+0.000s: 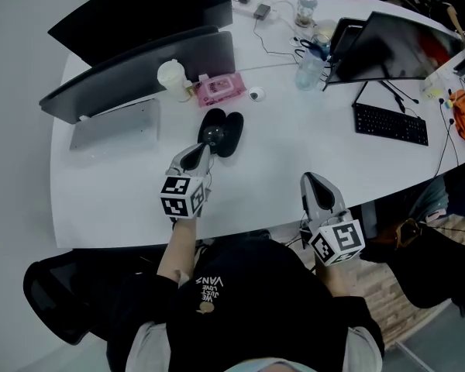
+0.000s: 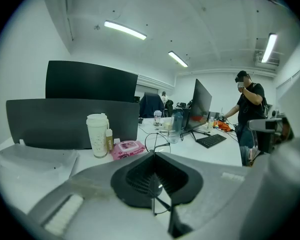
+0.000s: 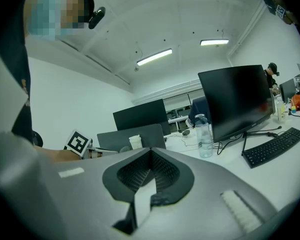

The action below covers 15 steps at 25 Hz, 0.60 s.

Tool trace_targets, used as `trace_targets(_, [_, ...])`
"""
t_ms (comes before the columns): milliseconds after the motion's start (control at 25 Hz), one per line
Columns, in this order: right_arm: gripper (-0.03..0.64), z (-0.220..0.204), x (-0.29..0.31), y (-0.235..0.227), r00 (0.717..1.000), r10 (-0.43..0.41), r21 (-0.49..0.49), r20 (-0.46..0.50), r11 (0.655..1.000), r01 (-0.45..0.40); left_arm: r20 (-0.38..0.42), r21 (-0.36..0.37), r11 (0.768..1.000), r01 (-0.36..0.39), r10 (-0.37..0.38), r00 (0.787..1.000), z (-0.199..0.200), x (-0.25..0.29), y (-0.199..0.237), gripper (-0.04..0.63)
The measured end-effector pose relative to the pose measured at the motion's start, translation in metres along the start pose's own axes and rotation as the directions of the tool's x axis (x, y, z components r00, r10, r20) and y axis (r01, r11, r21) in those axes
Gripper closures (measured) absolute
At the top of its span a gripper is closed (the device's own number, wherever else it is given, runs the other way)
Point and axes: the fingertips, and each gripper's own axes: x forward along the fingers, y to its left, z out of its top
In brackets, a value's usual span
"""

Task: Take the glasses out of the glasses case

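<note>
The black glasses case lies open on the white table, just beyond my left gripper. That gripper's jaws are closed on the thin wire-framed glasses at the case's near edge; I cannot tell whether they still touch the case. In the left gripper view the wire frame sticks out above and below the closed jaws of the left gripper. My right gripper hangs over the table's front edge, well right of the case. The right gripper is shut and holds nothing.
Behind the case stand a white lidded cup, a pink wipes pack and dark monitors. A silver laptop lies left; a keyboard and water bottle sit right. A person stands beyond the table.
</note>
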Motion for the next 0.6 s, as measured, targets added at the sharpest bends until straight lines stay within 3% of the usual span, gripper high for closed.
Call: trace_targets(600, [0.618, -0.002, -0.012, 0.011, 0.998, 0.060, -0.018, 0.008, 0.998, -0.059, 0.075, 0.002, 0.998, -0.062, 0.062, 0.995, -0.006, -0.055, -0.012, 0.588])
